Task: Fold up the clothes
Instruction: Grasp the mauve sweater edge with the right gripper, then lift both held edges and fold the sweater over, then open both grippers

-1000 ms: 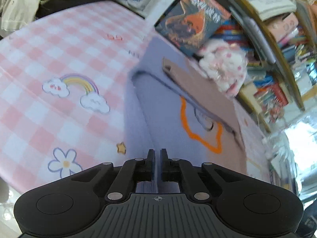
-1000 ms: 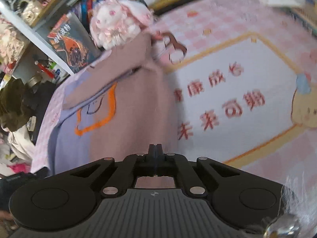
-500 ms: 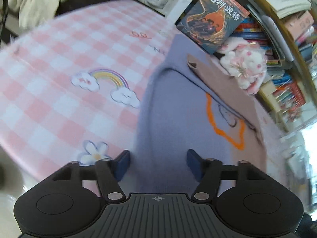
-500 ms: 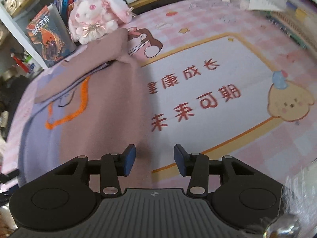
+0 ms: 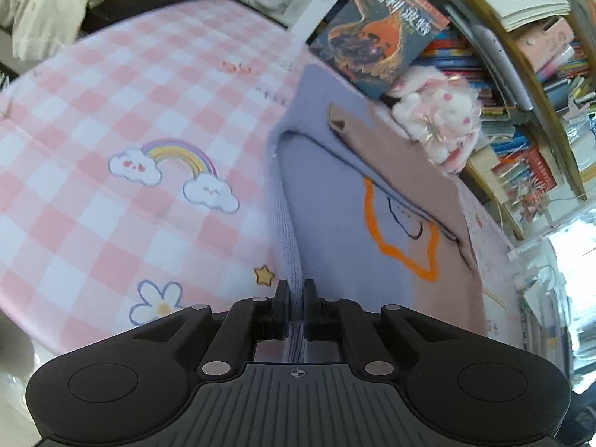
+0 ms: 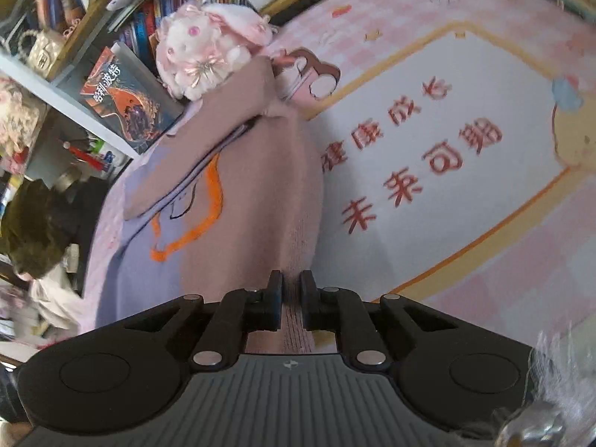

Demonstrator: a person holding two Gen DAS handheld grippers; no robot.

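Observation:
A lavender and dusty-pink sweater [image 5: 335, 201] with an orange outline design lies on a pink checked tablecloth [image 5: 111, 119], one pink sleeve folded across its top. My left gripper [image 5: 296, 290] is shut on the sweater's lavender ribbed hem, which runs up from between the fingers. In the right wrist view the same sweater [image 6: 253, 201] shows its pink half. My right gripper [image 6: 290, 283] is shut on the pink hem edge.
A pink-and-white plush bunny [image 5: 436, 119] sits at the sweater's far end, against a bookshelf [image 5: 521, 74] with a propped book [image 5: 380, 33]. The cloth has a white panel with red characters [image 6: 428, 141] right of the sweater. Dark clothing [image 6: 33, 223] lies at the left.
Half a second ago both grippers were open over the sweater's near hem. Now both have closed on the hem, left on the lavender side, right on the pink side.

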